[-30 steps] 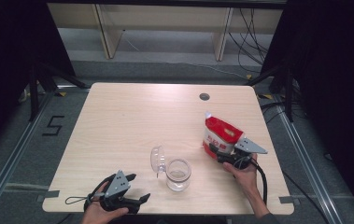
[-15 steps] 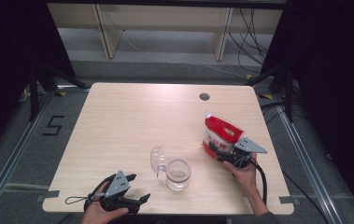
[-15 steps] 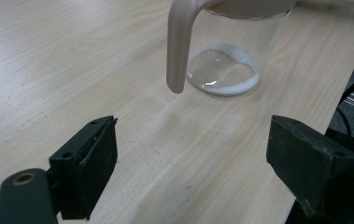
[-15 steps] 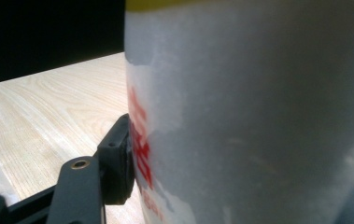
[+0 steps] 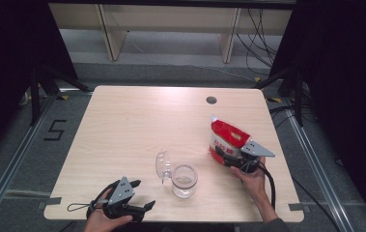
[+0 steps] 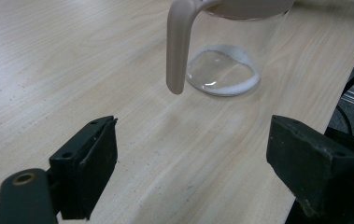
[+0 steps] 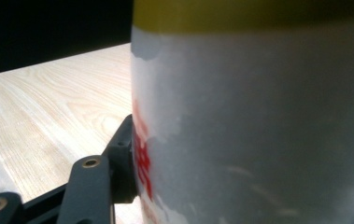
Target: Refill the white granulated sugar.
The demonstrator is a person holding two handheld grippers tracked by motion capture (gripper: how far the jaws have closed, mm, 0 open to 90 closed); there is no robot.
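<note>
We have the jar (image 5: 184, 181) open with its lid (image 5: 161, 166) beside it, our left gripper (image 5: 137, 209) idle with jaws apart, and our right gripper (image 5: 226, 155) has just been closing its jaws around the bag (image 5: 226, 137), so pouring remains.

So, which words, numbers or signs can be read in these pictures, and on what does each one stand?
"5": painted in black on the grey floor, left of the table.
Red printing on the red and white bag: too small in the high view and too blurred in the right gripper view to read.
Glass jar: no label.
</note>
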